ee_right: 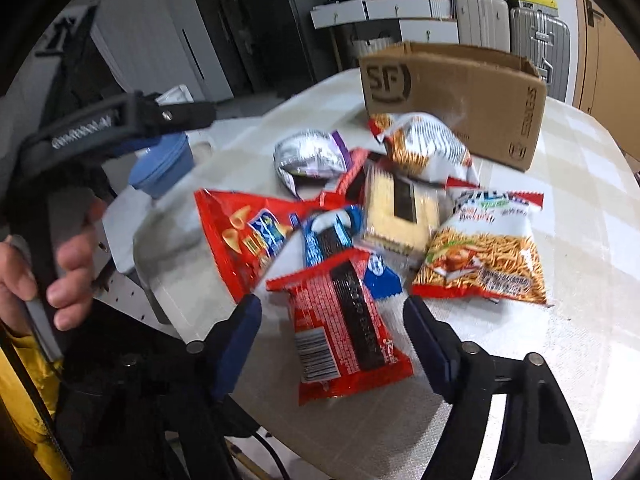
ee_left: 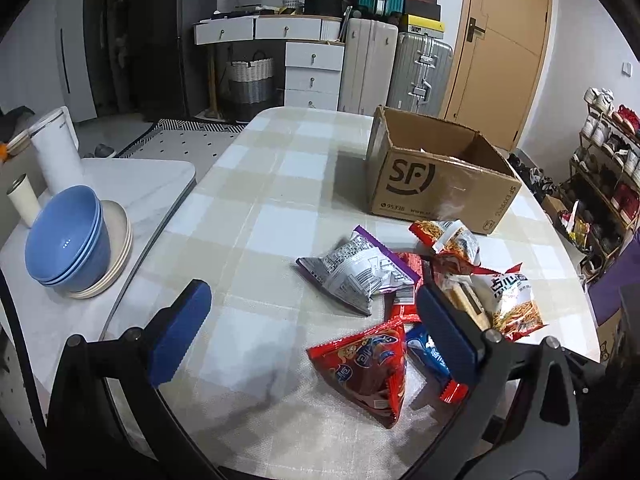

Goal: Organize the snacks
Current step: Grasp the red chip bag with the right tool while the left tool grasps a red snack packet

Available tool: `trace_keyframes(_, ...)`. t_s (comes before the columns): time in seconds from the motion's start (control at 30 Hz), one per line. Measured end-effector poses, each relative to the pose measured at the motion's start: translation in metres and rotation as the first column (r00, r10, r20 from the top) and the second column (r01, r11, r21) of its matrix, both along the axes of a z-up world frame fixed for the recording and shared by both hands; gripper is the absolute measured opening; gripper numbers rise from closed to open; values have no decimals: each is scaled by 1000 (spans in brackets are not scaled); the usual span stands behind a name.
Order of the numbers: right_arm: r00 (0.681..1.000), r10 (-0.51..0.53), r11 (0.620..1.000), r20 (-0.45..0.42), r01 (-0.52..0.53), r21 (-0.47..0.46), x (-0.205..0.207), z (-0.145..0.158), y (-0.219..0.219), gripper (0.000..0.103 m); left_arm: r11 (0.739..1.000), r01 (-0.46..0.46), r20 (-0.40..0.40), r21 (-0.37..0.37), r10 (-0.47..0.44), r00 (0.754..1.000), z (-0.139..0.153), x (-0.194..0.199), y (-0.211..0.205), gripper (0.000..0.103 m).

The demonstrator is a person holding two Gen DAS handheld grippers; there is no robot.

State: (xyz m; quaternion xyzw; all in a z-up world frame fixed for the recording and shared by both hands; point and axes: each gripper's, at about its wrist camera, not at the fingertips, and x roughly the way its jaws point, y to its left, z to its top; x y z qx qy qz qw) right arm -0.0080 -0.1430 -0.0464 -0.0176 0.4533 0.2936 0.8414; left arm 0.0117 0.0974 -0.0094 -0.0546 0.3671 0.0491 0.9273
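Crinkled snack packets [ee_right: 352, 240] lie heaped (overlapping) near the open cardboard box [ee_right: 460, 92].

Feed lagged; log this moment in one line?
right gripper: open, astride red rectangular snack packet | left gripper: open, empty | brown cardboard box: upright

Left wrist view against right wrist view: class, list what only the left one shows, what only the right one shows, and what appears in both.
Only the left wrist view shows the shoe rack, the wooden door, the white kettle and the inside of the cardboard box. Only the right wrist view shows the person's hand on the left gripper, and the red barcode packet lying between the right gripper's blue pads, which do not press on it. Both show the box, the silver packet, the noodle snack bag, the blue bowls and the checked tablecloth.
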Motion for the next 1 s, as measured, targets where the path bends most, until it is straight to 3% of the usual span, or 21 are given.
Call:
trace_keyframes(0.07, 1000, -1, 1000, -4, 1, -14, 0, -4, 2, 70, 1000, 6, -8, 4, -6, 1000, -2, 0, -2, 102)
trace_keyframes(0.23, 999, 7, 999, -36, -9, -48, 5, -16, 9, 47, 999, 23, -25, 23, -22, 999, -5, 2, -8, 102)
trace_keyframes(0.53, 999, 34, 999, -8, -35, -32, -4, -11, 12, 45, 999, 17, -55, 40, -14, 998, -12, 5, -7, 102)
trace_keyframes(0.7, 1000, -1, 1000, 12, 1, 16, -4, 2, 2, 45, 1000, 0, -83, -5, 0, 997, -19, 1, 9, 102)
trace_keyframes(0.8, 999, -41, 998, -5, 41, 46, 2, 5, -8, 45, 999, 8, -112, -36, -12, 994, -26, 1, 12, 102)
trace_keyframes(1.0, 998, -66, 995, -1, 66, 78, 0, 12, -17, 45, 997, 69, -158, -22, -71, 985, -38, 3, -6, 102)
